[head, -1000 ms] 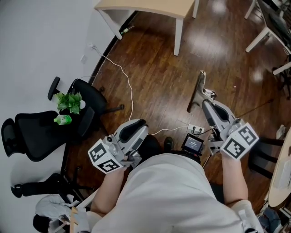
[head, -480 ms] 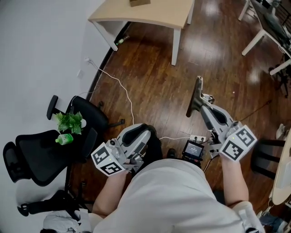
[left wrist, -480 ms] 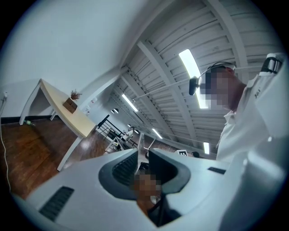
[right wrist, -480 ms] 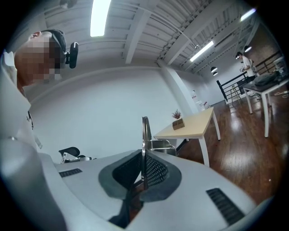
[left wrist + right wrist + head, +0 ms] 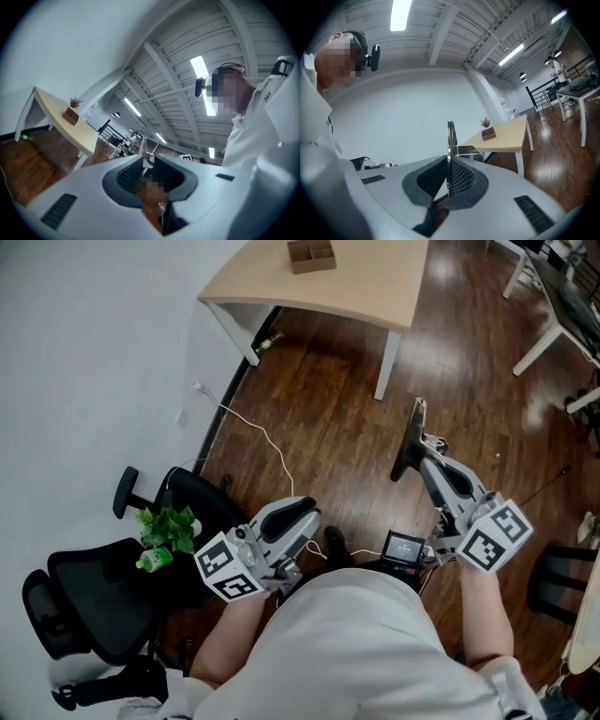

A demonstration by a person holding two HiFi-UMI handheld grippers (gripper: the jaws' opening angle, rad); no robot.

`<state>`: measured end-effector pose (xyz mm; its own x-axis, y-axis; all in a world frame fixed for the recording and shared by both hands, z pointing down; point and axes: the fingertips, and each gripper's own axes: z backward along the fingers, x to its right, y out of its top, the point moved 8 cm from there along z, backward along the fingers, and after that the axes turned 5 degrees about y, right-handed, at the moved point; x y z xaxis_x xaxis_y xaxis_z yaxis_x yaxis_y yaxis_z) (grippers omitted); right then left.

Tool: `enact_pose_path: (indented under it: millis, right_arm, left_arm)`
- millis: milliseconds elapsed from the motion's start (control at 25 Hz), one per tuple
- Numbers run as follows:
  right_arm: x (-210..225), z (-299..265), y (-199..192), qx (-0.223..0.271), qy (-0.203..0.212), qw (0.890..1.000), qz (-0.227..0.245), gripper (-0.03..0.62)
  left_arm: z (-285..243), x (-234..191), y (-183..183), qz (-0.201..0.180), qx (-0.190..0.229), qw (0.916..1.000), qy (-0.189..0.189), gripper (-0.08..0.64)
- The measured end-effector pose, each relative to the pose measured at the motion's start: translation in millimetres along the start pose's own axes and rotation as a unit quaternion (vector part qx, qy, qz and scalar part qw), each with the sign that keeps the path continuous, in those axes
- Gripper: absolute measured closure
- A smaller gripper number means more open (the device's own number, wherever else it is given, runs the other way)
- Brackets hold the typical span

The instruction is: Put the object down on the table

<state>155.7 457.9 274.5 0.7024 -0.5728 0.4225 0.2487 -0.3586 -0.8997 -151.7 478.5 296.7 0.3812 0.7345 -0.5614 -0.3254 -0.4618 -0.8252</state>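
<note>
My right gripper (image 5: 433, 465) is shut on a thin, flat metal tool (image 5: 411, 439) that sticks out forward over the wooden floor. In the right gripper view the tool's blade (image 5: 450, 140) stands upright between the ribbed pads (image 5: 461, 180). My left gripper (image 5: 298, 514) is held low near the person's body; its jaws stand a narrow gap apart with nothing between them. A light wooden table (image 5: 375, 287) stands ahead at the top of the head view, with a small brown box (image 5: 311, 253) on it. The right gripper view shows the table (image 5: 506, 136) too.
A black office chair (image 5: 94, 596) with a green plant (image 5: 167, 526) and a green bottle (image 5: 155, 560) stands at the left by the white wall. A white cable (image 5: 253, 442) runs over the floor. A small device with a screen (image 5: 403, 547) lies near the feet. White table legs (image 5: 553, 329) at right.
The table has come further into the head view and the chair has slid down and left. Both grippers hold the same pose; the right keeps its grip on the tool.
</note>
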Motion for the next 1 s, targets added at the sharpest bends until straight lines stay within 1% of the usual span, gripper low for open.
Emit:
enact_pose_path:
  millis: [200,320,480,600,760,920,1000]
  right_arm:
    - [-1.6,-32.5,10.9,0.002,-0.009,1.000,0.008,0.588]
    - [2.4,-41.5,15.8,-0.003,-0.010,1.000,0.012,0.588]
    - [16.2,-51.8,21.6,-0.002,-0.010,1.000,0.011,0.588]
    - [35.8,-58.2,25.3,-0.002,-0.009,1.000,0.007,0.588]
    - [73.4,-78.5,33.7,-0.004,-0.003,1.000,0.000,0.588]
    - [128.2,-103.1,62.1,-0.009,0.011,1.000,-0.001,0.588]
    - [138.8,-109.3,71.3,-0.009,0.016,1.000,0.005,0.588]
  left_arm:
    - [7.0,-27.8,20.6,-0.001,0.004,1.0000,-0.004,0.489]
    - [5.9,-35.1,21.8,0.008,0.012,0.9999,-0.003,0.489]
    - [-7.2,-46.8,21.4,0.019,0.007,0.9998,-0.002,0.489]
    - [-24.8,-55.6,24.8,0.016,0.004,0.9999,-0.002,0.489]
    - [-54.7,-76.7,37.7,0.010,0.009,0.9999,0.009,0.489]
    - [-108.6,-102.5,52.0,0.011,0.010,0.9997,0.020,0.489]
    - [-121.5,-107.6,55.6,0.008,0.014,0.9997,0.020,0.489]
